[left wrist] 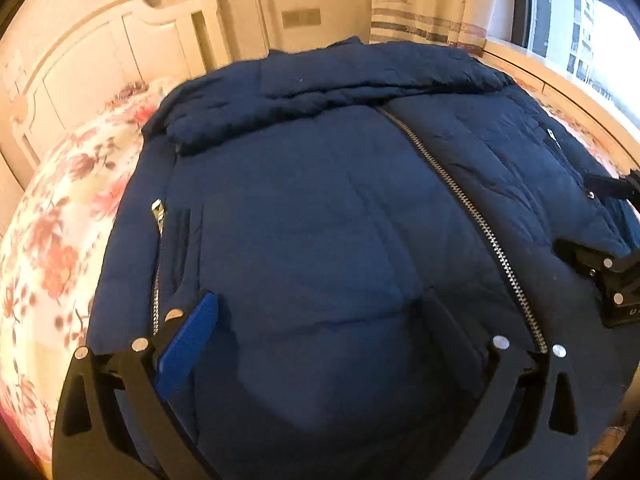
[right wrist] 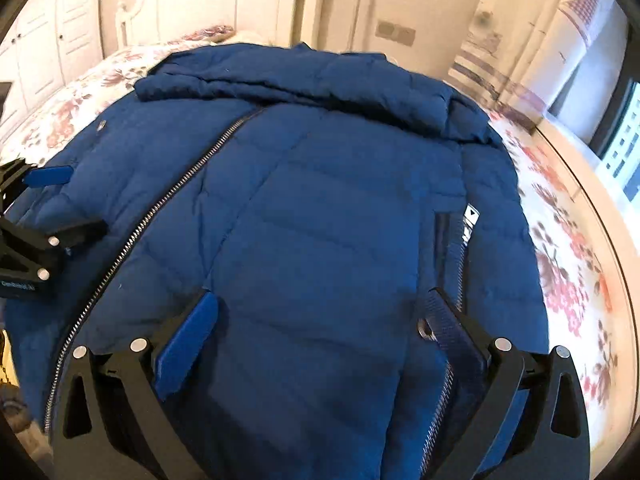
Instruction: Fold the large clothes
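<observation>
A dark blue puffer jacket [left wrist: 320, 200] [right wrist: 320, 184] lies front up on the bed, its silver front zipper [left wrist: 460, 196] [right wrist: 180, 196] closed. A sleeve [left wrist: 320, 92] [right wrist: 280, 84] is folded across the chest near the collar. My left gripper [left wrist: 320, 320] stands open low over the jacket's left half near the hem, blue pads wide apart on the fabric. My right gripper [right wrist: 324, 312] is likewise open over the right half, beside a pocket zipper [right wrist: 460, 264]. Each shows in the other's view: the right gripper [left wrist: 592, 216] at the right edge, the left gripper [right wrist: 68, 200] at the left edge.
The jacket rests on a floral bedsheet [left wrist: 60, 220] [right wrist: 560, 240]. A white headboard [left wrist: 100, 60] [right wrist: 220, 0] stands beyond the collar. A curtain [left wrist: 432, 0] and a window [left wrist: 580, 40] with a wooden sill lie to the right.
</observation>
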Motion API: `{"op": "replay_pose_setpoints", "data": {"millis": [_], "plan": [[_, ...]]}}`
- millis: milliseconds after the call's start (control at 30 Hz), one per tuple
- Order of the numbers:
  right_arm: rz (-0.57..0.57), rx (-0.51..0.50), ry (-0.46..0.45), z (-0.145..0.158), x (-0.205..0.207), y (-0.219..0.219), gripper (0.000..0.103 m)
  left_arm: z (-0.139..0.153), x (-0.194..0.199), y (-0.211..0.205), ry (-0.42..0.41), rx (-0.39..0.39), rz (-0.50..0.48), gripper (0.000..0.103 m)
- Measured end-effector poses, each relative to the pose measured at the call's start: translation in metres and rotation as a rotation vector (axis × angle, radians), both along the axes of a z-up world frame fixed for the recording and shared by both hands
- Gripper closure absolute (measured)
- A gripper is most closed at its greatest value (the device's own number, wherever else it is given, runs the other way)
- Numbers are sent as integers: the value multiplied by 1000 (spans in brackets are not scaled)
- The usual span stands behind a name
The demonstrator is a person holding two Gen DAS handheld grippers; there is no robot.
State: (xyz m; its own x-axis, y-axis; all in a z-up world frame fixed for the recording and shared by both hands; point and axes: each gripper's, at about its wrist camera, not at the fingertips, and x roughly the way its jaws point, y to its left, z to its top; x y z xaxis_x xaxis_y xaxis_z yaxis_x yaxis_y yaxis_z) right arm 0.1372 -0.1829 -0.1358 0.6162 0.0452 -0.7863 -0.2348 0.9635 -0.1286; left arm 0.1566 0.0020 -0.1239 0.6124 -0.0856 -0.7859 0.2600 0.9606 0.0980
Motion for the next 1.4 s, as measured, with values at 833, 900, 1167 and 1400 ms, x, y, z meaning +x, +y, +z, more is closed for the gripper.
{"op": "replay_pose_setpoints", "data": {"millis": [833, 900, 1167, 1400], "plan": [[76, 75, -60, 2, -73, -1, 4, 3, -71, 8, -47, -18, -49, 2], [46, 64, -102, 10, -80, -10, 4, 13, -82, 21, -80, -28, -10, 2], [-67, 147, -101, -11, -92, -60, 4, -8, -100, 72, -95, -49, 91, 2], [-113, 142, -84, 8, -94, -57, 4, -7, -99, 77, -86, -55, 90, 2]]}}
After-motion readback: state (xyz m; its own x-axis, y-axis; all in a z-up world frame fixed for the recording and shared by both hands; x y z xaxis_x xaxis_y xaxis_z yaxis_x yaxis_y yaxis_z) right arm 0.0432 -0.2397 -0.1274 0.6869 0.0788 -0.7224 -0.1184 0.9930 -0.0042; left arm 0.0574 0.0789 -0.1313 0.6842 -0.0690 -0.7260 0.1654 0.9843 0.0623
